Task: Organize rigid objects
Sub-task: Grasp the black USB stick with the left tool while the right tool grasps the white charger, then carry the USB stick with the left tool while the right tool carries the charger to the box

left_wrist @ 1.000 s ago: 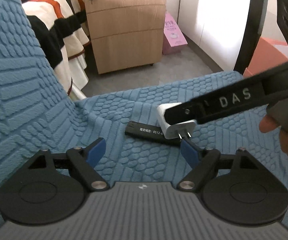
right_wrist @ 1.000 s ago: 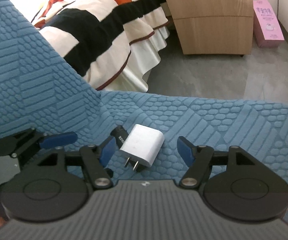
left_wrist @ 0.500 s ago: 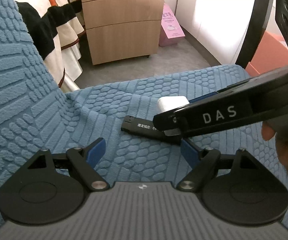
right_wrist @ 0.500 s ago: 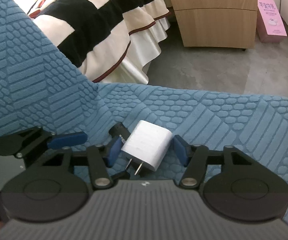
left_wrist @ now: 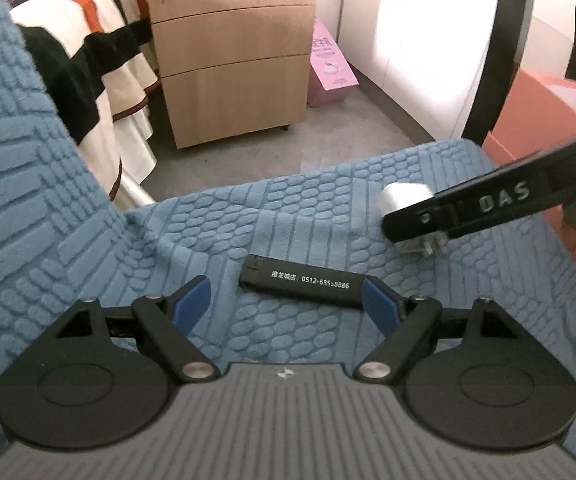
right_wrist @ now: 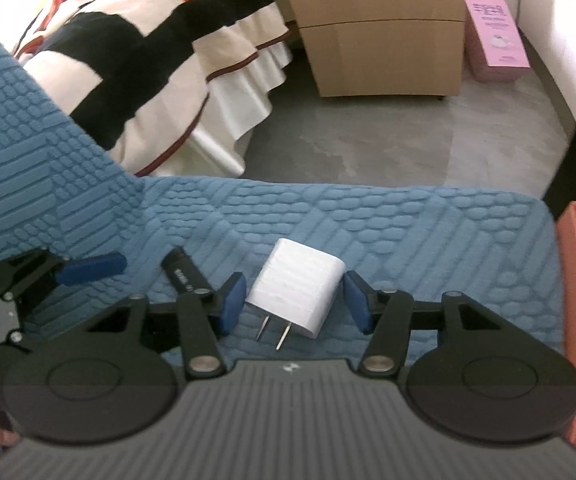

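A white charger plug with two metal prongs sits between the blue pads of my right gripper, which are closed in on its sides; it looks lifted off the blue seat. In the left wrist view the charger shows partly behind the right gripper's black finger. A black lighter with white print lies on the blue textured seat cushion, between the open blue pads of my left gripper. The lighter also shows in the right wrist view.
A wooden drawer cabinet and a pink box stand on the grey floor beyond the seat. A striped bedspread hangs at the left. An orange surface lies at the right, behind a black chair frame.
My right gripper closed on the charger and carried it right, away from the lighter. The lighter now lies fully exposed between my left gripper's pads.
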### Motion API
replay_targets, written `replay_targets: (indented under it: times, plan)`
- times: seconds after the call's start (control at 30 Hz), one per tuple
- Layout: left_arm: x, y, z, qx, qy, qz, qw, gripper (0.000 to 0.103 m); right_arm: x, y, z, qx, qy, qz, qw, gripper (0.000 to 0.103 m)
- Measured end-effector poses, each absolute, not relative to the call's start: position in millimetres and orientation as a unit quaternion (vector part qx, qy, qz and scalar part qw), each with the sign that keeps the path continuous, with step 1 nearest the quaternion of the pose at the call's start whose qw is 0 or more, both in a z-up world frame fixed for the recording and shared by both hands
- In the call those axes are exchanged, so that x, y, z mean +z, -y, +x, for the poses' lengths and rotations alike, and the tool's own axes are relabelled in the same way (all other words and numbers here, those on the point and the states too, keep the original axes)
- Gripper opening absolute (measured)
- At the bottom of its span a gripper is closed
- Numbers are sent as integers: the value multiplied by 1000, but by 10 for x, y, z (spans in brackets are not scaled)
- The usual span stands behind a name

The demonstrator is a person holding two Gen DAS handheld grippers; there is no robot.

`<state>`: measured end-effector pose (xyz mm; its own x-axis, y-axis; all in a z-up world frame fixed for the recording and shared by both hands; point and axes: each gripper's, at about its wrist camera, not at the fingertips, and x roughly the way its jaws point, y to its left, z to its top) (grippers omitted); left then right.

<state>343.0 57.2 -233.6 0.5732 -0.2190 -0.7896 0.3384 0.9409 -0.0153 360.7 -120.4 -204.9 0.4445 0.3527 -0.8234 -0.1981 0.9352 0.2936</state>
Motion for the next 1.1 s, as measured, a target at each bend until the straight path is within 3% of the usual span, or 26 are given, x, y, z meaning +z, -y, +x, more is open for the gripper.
replay_targets:
  times: [0.17, 0.47, 0.7, 0.83, 1.1]
  plan:
    - [-2397, -473, 3467, -179, -432, 87, 879, 86, -2029, 1236, 3585, 165, -501, 76, 846, 49]
    - [-2562, -360, 3579, -188, -431, 111, 876, 92, -2035, 1240, 3574, 177, -503, 66, 844, 51]
    - [-2583, -377, 3614, -187, -428, 106, 878, 91, -2087, 1233, 3601, 175, -506, 73, 841, 54]
    - [-2577, -386, 3610, -187, -433, 97, 876, 87, -2097, 1124, 3571, 183, -493, 44, 850, 60]
    - [-2535, -411, 3599, -155, -446, 84, 878, 87, -2073, 1079, 3483, 168, -489, 14, 856, 53]
